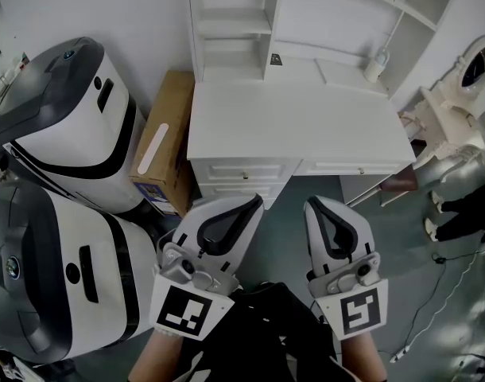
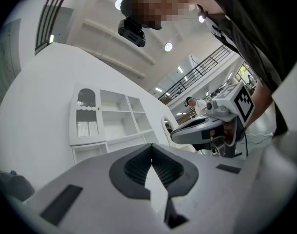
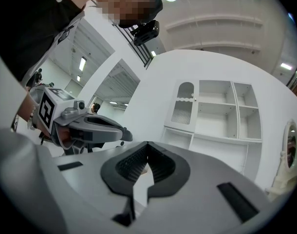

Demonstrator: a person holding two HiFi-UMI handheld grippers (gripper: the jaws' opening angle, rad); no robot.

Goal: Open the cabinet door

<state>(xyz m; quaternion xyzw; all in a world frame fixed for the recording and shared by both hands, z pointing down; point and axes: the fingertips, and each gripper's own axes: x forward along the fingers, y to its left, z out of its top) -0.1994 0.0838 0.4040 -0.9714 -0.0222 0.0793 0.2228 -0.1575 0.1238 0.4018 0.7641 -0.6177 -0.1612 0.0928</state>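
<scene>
While standing well apart from the white arched, slatted cabinet door (image 3: 183, 106) in the upper left of the white shelved hutch (image 3: 236, 122), bring the left gripper (image 1: 250, 205) and right gripper (image 1: 314, 205), both clenched on nothing, closer; spread one's jaws before hooking the door's edge.

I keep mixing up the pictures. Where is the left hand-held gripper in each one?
Head view: the left hand-held gripper is low in the middle, the left one of the pair.
Left gripper view: the left hand-held gripper fills the bottom centre, shut and empty.
Right gripper view: it sits at the left, seen side-on.
Shared landmark: the white shelf cabinet shows in all three.
</scene>
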